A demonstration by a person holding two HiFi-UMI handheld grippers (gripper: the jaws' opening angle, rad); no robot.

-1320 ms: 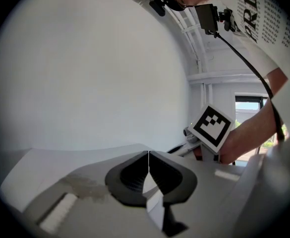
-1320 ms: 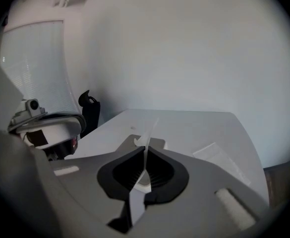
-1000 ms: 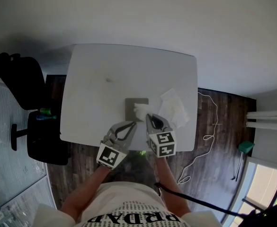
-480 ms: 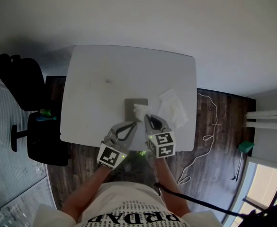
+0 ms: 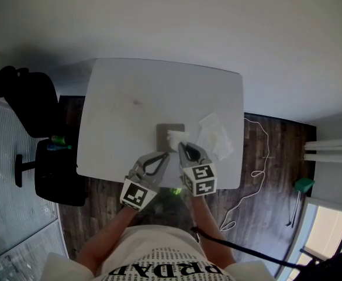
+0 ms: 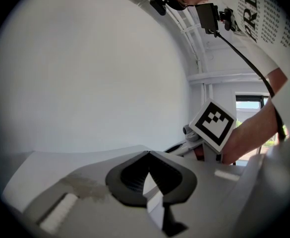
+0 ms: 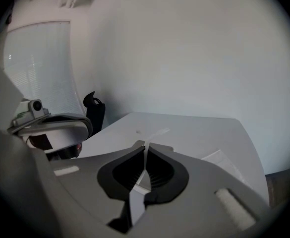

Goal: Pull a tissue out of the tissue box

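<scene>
A flat grey tissue box [image 5: 166, 131] lies near the front of the white table [image 5: 130, 92]. A white tissue [image 5: 174, 138] stands up out of its top. My right gripper [image 5: 183, 146] is shut on the near edge of that tissue. In the right gripper view a thin white strip of the tissue [image 7: 157, 132] shows just past the right gripper's [image 7: 145, 145] closed tips. My left gripper [image 5: 166, 153] hovers at the box's front edge, shut with nothing in it. In the left gripper view the left gripper's [image 6: 148, 153] tips meet, and the right gripper's marker cube [image 6: 212, 125] shows beside them.
Loose crumpled tissues [image 5: 215, 134] lie on the table right of the box and show flat in the right gripper view as loose tissues [image 7: 224, 160]. A black office chair [image 5: 27, 101] stands left of the table. A white cable [image 5: 258, 157] trails over the wooden floor at the right.
</scene>
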